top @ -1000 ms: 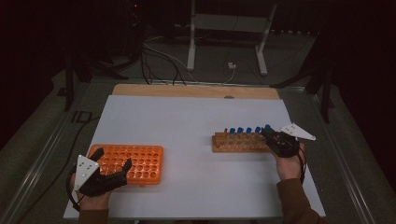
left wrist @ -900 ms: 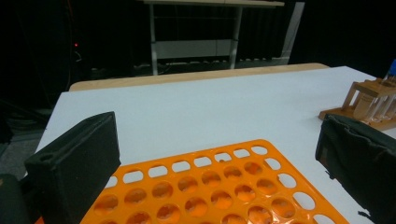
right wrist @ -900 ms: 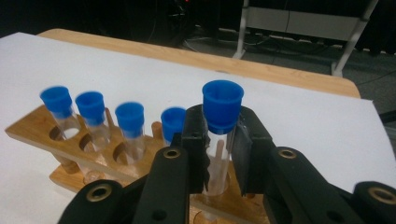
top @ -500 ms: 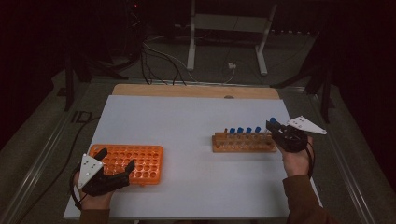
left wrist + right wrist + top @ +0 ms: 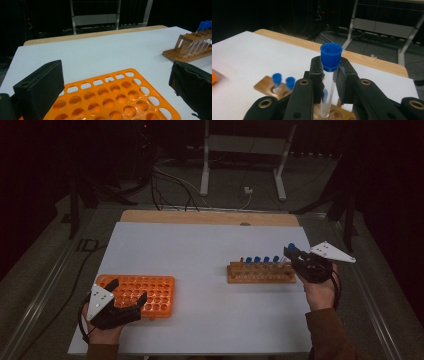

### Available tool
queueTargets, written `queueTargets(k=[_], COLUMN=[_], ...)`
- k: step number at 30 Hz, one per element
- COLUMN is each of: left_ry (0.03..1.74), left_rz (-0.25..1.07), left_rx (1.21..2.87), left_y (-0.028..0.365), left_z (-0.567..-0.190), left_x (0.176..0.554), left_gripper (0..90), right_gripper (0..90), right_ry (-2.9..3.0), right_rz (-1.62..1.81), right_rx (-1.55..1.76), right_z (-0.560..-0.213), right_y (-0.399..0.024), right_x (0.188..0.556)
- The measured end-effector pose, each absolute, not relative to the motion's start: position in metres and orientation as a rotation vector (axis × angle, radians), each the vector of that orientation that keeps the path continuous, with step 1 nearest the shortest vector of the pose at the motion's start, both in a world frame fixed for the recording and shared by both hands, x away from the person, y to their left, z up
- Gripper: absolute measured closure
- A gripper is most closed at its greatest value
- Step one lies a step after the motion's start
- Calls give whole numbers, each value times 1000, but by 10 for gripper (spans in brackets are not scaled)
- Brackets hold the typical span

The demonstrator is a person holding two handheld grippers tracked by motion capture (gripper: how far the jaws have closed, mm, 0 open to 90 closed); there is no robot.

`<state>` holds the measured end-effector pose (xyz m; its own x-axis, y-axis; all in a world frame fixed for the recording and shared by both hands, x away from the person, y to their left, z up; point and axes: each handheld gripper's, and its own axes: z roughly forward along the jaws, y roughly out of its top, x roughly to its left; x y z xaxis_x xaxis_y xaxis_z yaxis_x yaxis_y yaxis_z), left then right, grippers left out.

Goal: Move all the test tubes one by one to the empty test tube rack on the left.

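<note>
My right gripper is shut on a clear test tube with a blue cap, held upright just above the right end of the wooden rack. The tube's cap stands higher than the blue caps of the several tubes left in the rack. An orange tube rack with empty holes lies at the front left. My left gripper rests open at its near left corner, its jaws either side of the orange rack with nothing gripped.
The white board covers the wooden table. Beyond the far edge are cables and a metal stand on the floor. The wooden rack appears far right in the left gripper view.
My right gripper has risen from the wooden rack's right end, lifting the blue-capped tube out of its hole. The left gripper has stayed by the orange rack.
</note>
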<state>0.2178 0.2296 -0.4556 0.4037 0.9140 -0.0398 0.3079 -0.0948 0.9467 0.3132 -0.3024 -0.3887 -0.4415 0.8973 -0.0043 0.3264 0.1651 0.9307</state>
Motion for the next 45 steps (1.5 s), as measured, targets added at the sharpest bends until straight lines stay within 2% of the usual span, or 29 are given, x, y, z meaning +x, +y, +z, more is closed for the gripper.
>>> queueTargets(k=[22, 45], left_ry=[969, 824], left_rz=[669, 558], left_rx=[1634, 1737], left_y=[196, 99], left_z=[-434, -430], left_x=[229, 268], left_gripper=[5, 12], right_gripper=[768, 768], right_ry=[2042, 2184], right_rz=[1378, 1488], right_rx=[983, 860], right_z=[-376, -380], right_y=[-242, -172], right_x=[295, 296])
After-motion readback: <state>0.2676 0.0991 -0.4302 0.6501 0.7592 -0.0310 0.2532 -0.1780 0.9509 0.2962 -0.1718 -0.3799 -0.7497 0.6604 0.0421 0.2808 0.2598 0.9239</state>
